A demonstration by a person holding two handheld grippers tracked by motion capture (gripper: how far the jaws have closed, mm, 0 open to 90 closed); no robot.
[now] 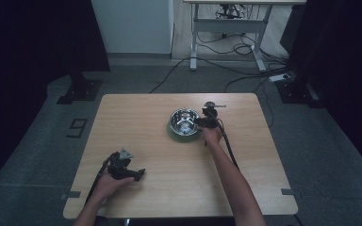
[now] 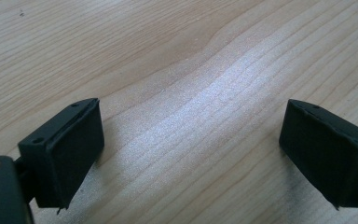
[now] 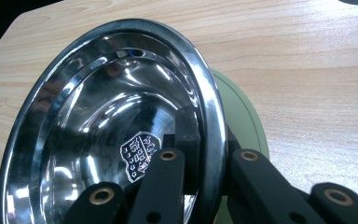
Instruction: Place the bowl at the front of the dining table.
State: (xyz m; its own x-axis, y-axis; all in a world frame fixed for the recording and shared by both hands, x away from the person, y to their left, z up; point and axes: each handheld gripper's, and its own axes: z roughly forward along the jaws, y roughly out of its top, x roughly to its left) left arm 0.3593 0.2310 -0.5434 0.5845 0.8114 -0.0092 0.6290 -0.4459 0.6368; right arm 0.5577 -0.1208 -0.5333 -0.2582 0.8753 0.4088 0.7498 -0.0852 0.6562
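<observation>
A shiny steel bowl (image 1: pixel 185 121) rests on a green dish (image 1: pixel 171 134) right of the table's middle. My right gripper (image 1: pixel 202 123) is at the bowl's right rim. In the right gripper view its jaws straddle that rim: one jaw lies inside the steel bowl (image 3: pixel 107 130) and the other outside, next to the green dish (image 3: pixel 242 116), so the right gripper (image 3: pixel 209 135) is shut on the rim. My left gripper (image 1: pixel 139 175) lies low at the table's front left. The left gripper (image 2: pixel 191 149) is open wide over bare wood with nothing between its jaws.
The wooden table (image 1: pixel 136 117) has bare room to the left of and in front of the bowl. A small grey object (image 1: pixel 210 104) lies just behind the right gripper. Beyond the table, a desk frame (image 1: pixel 226 33) and cables (image 1: pixel 245 70) are on the floor.
</observation>
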